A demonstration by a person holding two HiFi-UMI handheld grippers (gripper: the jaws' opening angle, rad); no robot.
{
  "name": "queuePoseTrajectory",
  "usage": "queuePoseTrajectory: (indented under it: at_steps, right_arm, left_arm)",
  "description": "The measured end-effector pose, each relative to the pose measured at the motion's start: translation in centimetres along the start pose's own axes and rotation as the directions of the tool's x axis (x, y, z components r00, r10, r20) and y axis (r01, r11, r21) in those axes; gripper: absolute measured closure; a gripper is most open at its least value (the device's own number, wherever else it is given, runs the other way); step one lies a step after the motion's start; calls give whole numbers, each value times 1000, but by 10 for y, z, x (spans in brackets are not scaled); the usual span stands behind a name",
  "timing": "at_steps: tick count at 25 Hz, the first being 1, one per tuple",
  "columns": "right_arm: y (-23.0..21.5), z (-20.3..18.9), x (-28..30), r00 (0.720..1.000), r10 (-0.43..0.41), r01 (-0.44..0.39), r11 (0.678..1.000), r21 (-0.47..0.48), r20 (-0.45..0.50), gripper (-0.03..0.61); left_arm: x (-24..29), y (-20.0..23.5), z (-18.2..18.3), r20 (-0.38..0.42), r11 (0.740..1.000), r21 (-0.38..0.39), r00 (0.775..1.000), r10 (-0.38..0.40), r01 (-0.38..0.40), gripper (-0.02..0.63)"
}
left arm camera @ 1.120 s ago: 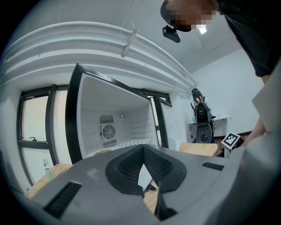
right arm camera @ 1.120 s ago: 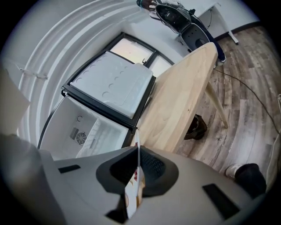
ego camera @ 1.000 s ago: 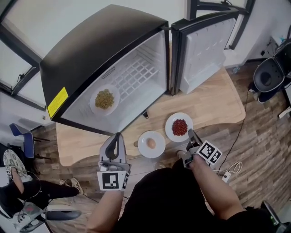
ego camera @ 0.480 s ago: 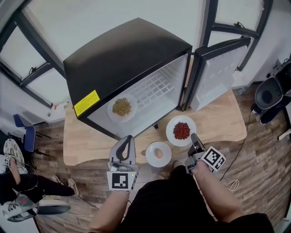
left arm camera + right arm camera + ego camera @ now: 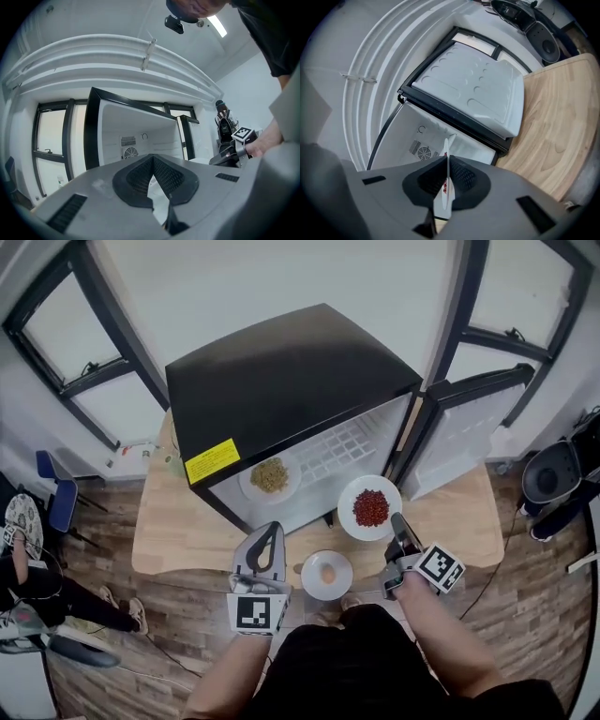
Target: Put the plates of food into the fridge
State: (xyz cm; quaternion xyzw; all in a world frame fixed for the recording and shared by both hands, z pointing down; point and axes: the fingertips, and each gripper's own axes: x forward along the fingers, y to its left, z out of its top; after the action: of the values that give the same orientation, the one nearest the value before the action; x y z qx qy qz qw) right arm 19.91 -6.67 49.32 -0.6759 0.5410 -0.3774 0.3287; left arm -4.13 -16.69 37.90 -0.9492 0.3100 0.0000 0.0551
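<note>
progress: right gripper (image 5: pixel 397 522), clamped on round white plate of red food (image 5: pixel 369 507), now rides higher near black open fridge (image 5: pixel 281 371); left gripper (image 5: pixel 271 531) closed, empty.

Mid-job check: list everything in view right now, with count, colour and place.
fridge: 1, black top, white inside, on the table, door open to the right
red-food plate: 1, white, held in front of the fridge opening
yellow-green food plate: 1, white, inside the fridge
egg plate: 1, white with one brownish egg-like item, on the table's near edge
table: 1, light wood, under the fridge
office chair: 1, black, floor at right
blue chair: 1, floor at left
bystander: 1, dark clothes, far left
left gripper: 1, grey, shut, empty, left of the egg plate
right gripper: 1, grey, shut on the red-food plate's rim
</note>
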Motion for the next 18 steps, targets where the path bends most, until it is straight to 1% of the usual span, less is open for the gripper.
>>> queuePoseTrajectory:
  at_steps: [3,7,11,16,18]
  right_arm:
    - [13,10,13,999,26,-27,999,-26,-18,546]
    - [27,20,30,998,51,-52,998,-18,-44,546]
    - [40,26,50,994,89,-90,996,-13,-68,546]
    - [47,28,77,991,104,-104,995,-1,-86,546]
    - [50,28,87,990,109,-110,994,-2,-91,546]
  left_arm:
    - [2,6,0,-2,1000,-13,1000,27,-27,609]
    - [6,13,8,-1,998,-20,998,63,-63,610]
    - [10,18,14,-7,996,-8,996,92,-92,609]
    - [14,25,20,-14,994,20,994,112,-111,609]
    - [16,26,23,-16,993,13,993,118,-118,610]
